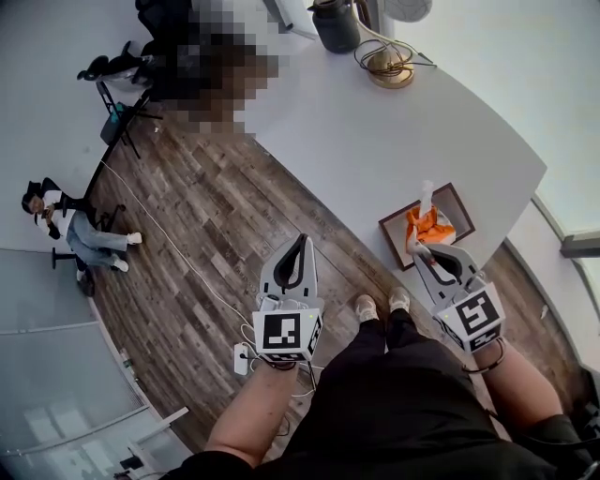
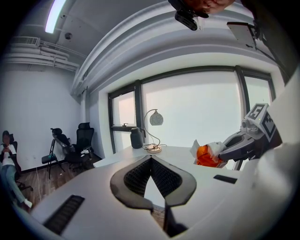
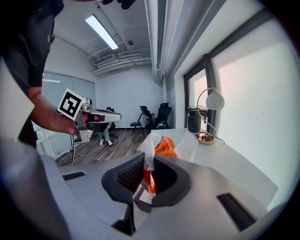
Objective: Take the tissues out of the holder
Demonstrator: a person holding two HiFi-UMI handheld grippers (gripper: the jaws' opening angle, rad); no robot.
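A brown square holder (image 1: 457, 204) lies on the white table (image 1: 375, 141) near its front edge. An orange tissue pack (image 1: 427, 225) stands in it, and a white tissue (image 1: 427, 194) sticks up from the pack. My right gripper (image 1: 429, 249) reaches the pack from the near side. In the right gripper view its jaws (image 3: 149, 161) are shut on the white tissue (image 3: 148, 143), the orange pack (image 3: 165, 145) just behind. My left gripper (image 1: 300, 242) hangs over the wooden floor left of the table, shut with nothing in it (image 2: 151, 159).
A dark jug (image 1: 335, 23) and a lamp base with coiled cable (image 1: 389, 67) stand at the table's far end. Office chairs (image 1: 122, 70) and a seated person (image 1: 70, 225) are far left. A white power strip (image 1: 242, 358) lies on the floor by my feet.
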